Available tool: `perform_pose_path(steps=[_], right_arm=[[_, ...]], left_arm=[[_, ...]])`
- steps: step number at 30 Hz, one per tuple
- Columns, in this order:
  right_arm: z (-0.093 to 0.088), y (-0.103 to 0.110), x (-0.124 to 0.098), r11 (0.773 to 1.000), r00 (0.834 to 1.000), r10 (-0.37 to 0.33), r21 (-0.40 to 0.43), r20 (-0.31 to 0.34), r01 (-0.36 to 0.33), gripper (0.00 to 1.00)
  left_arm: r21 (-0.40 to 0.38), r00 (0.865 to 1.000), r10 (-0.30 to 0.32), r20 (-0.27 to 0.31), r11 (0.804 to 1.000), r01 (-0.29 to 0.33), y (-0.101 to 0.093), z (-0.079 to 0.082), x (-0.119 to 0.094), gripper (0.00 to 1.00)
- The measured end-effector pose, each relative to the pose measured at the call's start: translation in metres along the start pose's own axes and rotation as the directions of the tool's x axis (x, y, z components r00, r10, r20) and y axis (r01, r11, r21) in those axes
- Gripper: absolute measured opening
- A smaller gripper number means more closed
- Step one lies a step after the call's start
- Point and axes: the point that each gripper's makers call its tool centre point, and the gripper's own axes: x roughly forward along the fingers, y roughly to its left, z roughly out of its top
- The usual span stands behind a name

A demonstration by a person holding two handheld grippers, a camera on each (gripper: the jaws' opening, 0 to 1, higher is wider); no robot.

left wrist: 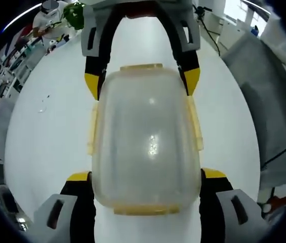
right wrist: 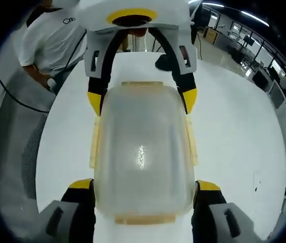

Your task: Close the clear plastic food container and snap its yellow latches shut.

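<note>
A clear plastic food container (left wrist: 147, 139) (right wrist: 141, 147) lies on the white table (left wrist: 46, 136) with its lid on. Yellow latches sit at both ends (left wrist: 141, 67) (left wrist: 145, 209) and along both long sides (left wrist: 196, 124) (right wrist: 94, 142); the side ones look slightly flared out. My left gripper (left wrist: 146, 175) straddles the near end in the left gripper view, its yellow-tipped jaws against both sides. My right gripper (left wrist: 141, 82) clasps the opposite end the same way. In the right gripper view the right gripper (right wrist: 145, 185) is at the bottom and the left gripper (right wrist: 141, 98) at the top.
A person in a white shirt (right wrist: 46, 45) stands beyond the table's far edge. A grey chair (left wrist: 264, 101) (right wrist: 11, 136) is beside the table. A dark object (right wrist: 163, 62) lies near the far end. Cluttered desks (left wrist: 16, 61) line the room.
</note>
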Motion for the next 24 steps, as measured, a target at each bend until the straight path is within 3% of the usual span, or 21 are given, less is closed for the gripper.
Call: perform_pose_path(steps=[11, 13, 14, 16, 18, 24], right_arm=[[0.002, 0.002, -0.003, 1.000, 0.999, -0.008, 0.008, 0.031, 0.008, 0.79], [0.003, 0.003, -0.006, 1.000, 0.999, -0.022, -0.005, 0.038, 0.022, 0.78], [0.005, 0.000, -0.007, 0.999, 0.998, -0.044, -0.007, 0.044, 0.044, 0.80], [0.009, -0.004, -0.008, 0.997, 0.996, -0.074, 0.034, 0.059, 0.072, 0.97], [0.012, -0.001, -0.010, 0.996, 0.995, -0.076, 0.049, 0.065, 0.073, 0.99], [0.014, 0.006, -0.015, 0.993, 0.992, -0.103, 0.056, 0.069, 0.099, 0.99]], left_arm=[[0.017, 1.000, -0.001, 0.008, 1.000, 0.001, -0.003, 0.001, -0.002, 0.85], [-0.007, 0.998, 0.031, 0.046, 1.000, -0.031, -0.001, 0.007, -0.004, 1.00], [-0.028, 0.999, 0.018, 0.041, 0.999, -0.017, -0.003, 0.006, -0.007, 0.99], [-0.024, 0.999, 0.029, 0.035, 0.999, -0.028, -0.004, 0.003, -0.009, 0.99], [-0.002, 0.999, 0.054, -0.003, 0.999, -0.054, -0.001, -0.004, -0.011, 0.99], [-0.035, 0.998, 0.071, 0.001, 0.997, -0.071, -0.006, -0.005, -0.018, 0.99]])
